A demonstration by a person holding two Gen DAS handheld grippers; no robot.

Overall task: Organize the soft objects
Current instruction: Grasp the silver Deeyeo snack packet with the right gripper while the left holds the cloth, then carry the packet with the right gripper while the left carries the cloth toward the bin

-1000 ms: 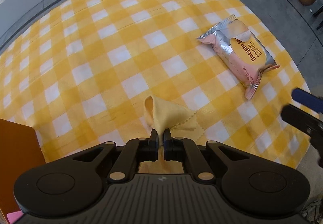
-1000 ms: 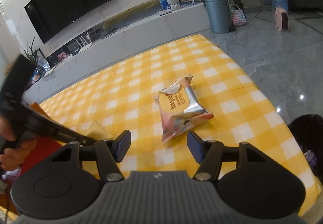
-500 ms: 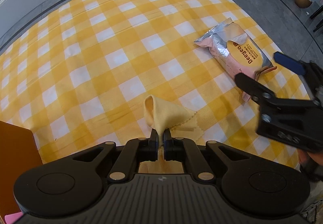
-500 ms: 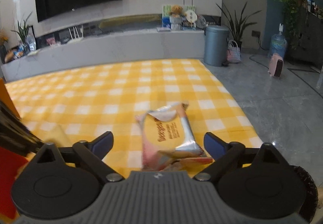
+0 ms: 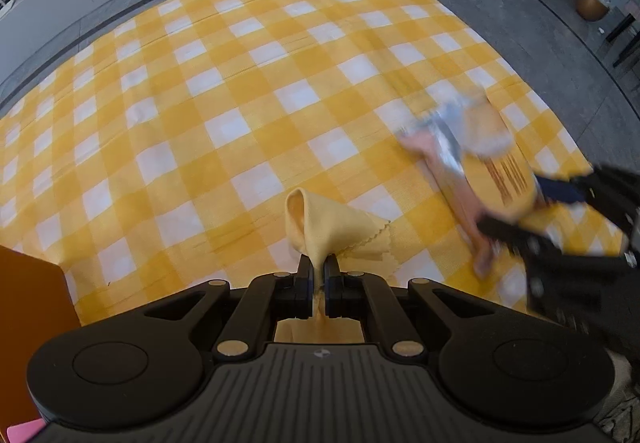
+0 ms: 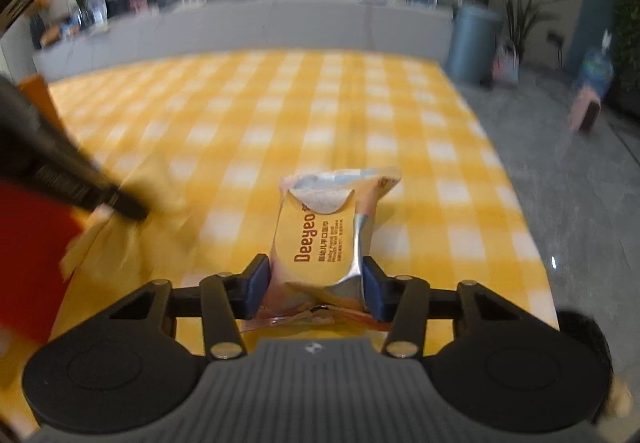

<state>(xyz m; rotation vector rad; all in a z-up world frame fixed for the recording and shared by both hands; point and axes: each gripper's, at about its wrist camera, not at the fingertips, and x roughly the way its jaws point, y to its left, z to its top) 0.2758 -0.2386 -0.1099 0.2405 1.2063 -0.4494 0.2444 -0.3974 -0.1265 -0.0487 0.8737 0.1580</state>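
Observation:
My left gripper [image 5: 317, 273] is shut on a yellow cloth [image 5: 324, 225], pinching it into a raised fold while the rest lies on the checked tablecloth [image 5: 224, 91]. The cloth also shows blurred in the right wrist view [image 6: 120, 231]. A pink and yellow Deeyeo wipes pack [image 6: 324, 239] sits between the blue pads of my right gripper [image 6: 316, 283], which press its two sides. In the left wrist view the pack [image 5: 480, 163] is blurred at the right, with the right gripper [image 5: 532, 211] around its near end.
An orange box [image 5: 28, 319] stands at the near left of the table; it also shows in the right wrist view [image 6: 28, 259]. The table's right edge [image 6: 520, 211] drops to a grey floor. A blue bin [image 6: 472, 43] stands beyond the far corner.
My right gripper has moved in over the wipes pack and closed its jaws from wide open onto the pack's sides. The left gripper holds the cloth as before.

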